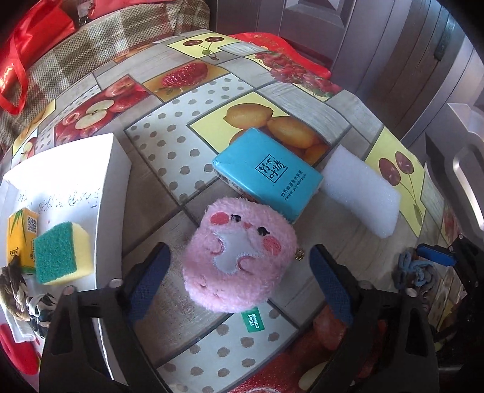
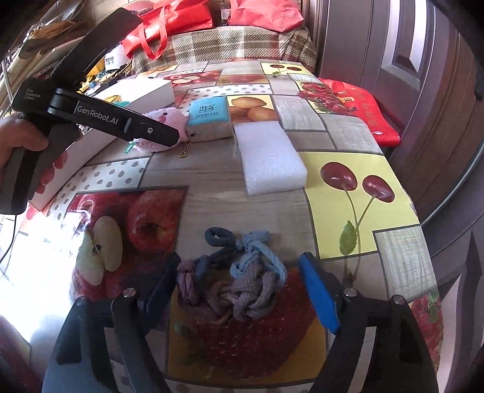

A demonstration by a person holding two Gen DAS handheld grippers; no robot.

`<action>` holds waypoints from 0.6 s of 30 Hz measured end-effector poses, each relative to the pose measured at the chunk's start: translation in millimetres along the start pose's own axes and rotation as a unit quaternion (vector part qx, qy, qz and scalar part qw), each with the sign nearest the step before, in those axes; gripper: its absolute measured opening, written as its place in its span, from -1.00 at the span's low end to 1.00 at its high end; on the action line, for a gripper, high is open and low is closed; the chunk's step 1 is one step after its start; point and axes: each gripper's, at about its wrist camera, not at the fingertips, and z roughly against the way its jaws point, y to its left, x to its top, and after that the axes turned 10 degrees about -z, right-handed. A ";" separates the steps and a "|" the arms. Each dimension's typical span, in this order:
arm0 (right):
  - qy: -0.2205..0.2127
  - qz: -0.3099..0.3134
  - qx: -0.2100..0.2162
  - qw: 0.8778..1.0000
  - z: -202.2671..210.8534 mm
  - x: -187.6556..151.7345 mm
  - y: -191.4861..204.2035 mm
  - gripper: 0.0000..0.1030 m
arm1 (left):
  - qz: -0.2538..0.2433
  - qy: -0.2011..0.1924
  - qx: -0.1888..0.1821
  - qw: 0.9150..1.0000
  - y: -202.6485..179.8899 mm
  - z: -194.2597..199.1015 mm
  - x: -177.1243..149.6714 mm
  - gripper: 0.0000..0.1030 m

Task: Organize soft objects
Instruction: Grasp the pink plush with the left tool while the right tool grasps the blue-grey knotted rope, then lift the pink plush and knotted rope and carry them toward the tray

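Both grippers bracket soft things on the tabletop [image 1: 169, 151].
Left gripper [image 1: 239, 269]: jaws parted around the pink plush [image 1: 239, 260], beside the white box [image 1: 112, 187], pads clear. Right gripper [image 2: 239, 281]: jaws spread around the yarn bundle [image 2: 239, 281]; contact looks unlikely, though shadow hides one pad.

A fruit-print oilcloth covers the tabletop [image 2: 357, 181]. Behind it sits a plaid-upholstered sofa [image 2: 230, 45] with red bags [image 2: 181, 18] on it. Grey-brown panelled doors [image 2: 408, 45] stand to the right. Strong light glares on the left edge.
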 end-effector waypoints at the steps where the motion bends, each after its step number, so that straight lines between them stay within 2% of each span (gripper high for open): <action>1: 0.001 0.005 -0.003 1.000 0.0 -0.4 1.3 0.33 | -0.001 0.009 0.004 1.000 -0.5 -2.7 -1.4 0.14; 2: 0.000 0.011 -0.006 1.000 0.2 -0.6 2.8 0.26 | -0.003 0.007 0.007 1.000 -1.7 -2.2 -3.6 0.14; 4: -0.001 0.015 -0.002 1.000 1.2 -0.6 4.0 -0.09 | -0.005 0.001 0.010 1.000 -4.0 1.2 -9.8 0.11; 7: -0.002 0.007 0.004 1.000 3.9 0.9 2.2 -0.31 | 0.009 -0.015 0.004 1.000 -7.6 10.9 -21.3 0.07; 10: -0.013 -0.017 0.017 1.000 16.4 3.3 -3.5 -0.41 | 0.026 -0.044 -0.003 0.999 -13.1 31.5 -30.4 0.07; 13: -0.039 -0.038 0.025 0.998 37.5 11.0 -8.8 -0.43 | 0.037 -0.087 -0.001 0.995 -17.8 66.9 -35.1 0.07; 18: -0.093 -0.055 0.040 0.993 80.9 31.4 -7.4 -0.44 | 0.063 -0.168 0.017 0.984 -9.3 140.8 -48.6 0.08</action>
